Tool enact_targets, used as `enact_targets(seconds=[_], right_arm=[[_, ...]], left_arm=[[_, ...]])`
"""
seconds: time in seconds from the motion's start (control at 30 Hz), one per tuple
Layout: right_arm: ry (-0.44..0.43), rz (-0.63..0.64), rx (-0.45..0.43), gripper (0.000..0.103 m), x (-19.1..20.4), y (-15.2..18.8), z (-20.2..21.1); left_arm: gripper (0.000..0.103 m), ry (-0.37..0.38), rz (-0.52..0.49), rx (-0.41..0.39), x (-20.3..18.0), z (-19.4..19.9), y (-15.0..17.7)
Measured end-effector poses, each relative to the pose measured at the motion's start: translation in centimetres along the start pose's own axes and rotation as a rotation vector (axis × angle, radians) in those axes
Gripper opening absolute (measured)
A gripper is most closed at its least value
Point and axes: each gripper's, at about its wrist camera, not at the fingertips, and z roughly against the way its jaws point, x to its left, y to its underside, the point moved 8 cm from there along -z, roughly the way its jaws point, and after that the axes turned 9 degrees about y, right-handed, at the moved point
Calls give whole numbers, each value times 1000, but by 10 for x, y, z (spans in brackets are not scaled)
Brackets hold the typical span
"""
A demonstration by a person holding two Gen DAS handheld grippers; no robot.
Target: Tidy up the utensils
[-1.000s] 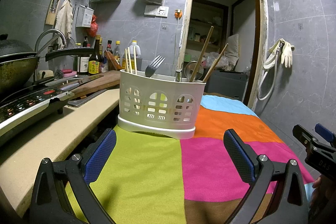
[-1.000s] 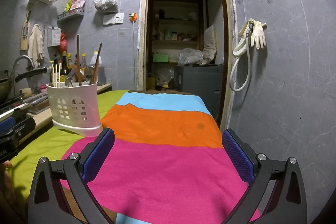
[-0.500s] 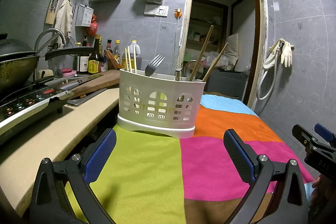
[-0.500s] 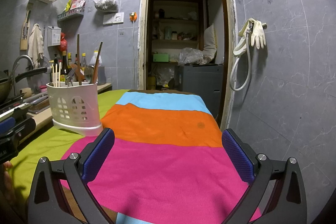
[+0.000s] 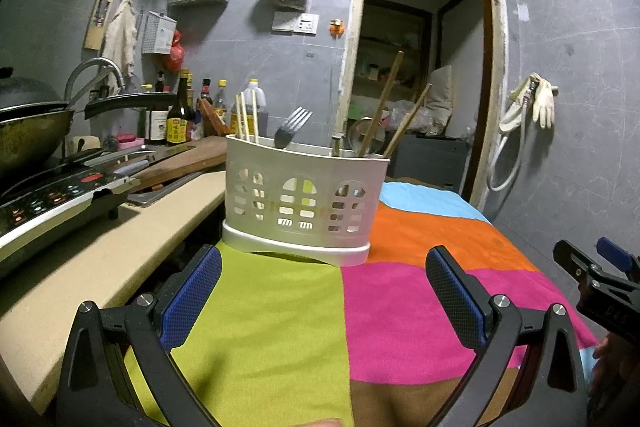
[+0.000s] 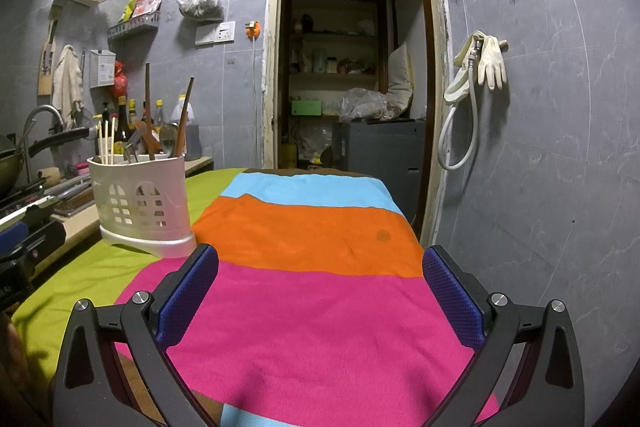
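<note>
A white plastic utensil caddy [image 5: 304,203] stands on the striped cloth [image 5: 260,327], straight ahead of my left gripper [image 5: 322,291], which is open with nothing between its fingers. In the caddy stand pale chopsticks [image 5: 246,117], a metal fork [image 5: 294,127], a ladle [image 5: 366,139] and brown wooden sticks [image 5: 380,103]. The right wrist view has the same caddy [image 6: 140,203] at its left. My right gripper [image 6: 320,287] is open and empty over the pink stripe [image 6: 312,319], well to the right of the caddy.
A beige counter [image 5: 92,263] runs along the left with an induction cooker [image 5: 52,199], a wok [image 5: 28,131], a cutting board [image 5: 180,165] and sauce bottles [image 5: 178,119]. An open doorway [image 6: 352,67] is behind the table. A grey tiled wall [image 6: 540,147] with hanging gloves [image 6: 490,61] bounds the right.
The left wrist view has shifted slightly, so the cooker and wok sit a little further left. The right gripper has not moved, and both grippers stay open.
</note>
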Motion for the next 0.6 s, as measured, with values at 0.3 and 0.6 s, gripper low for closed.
enact_targets(seconds=[0.3,0.6], right_arm=[[0,0,5,103,1,3,0],[0,0,8,103,1,4,0]], left_arm=[[100,-23,-33,10,-2,-2,2],[100,-24,-37,11,-1,-3,3]])
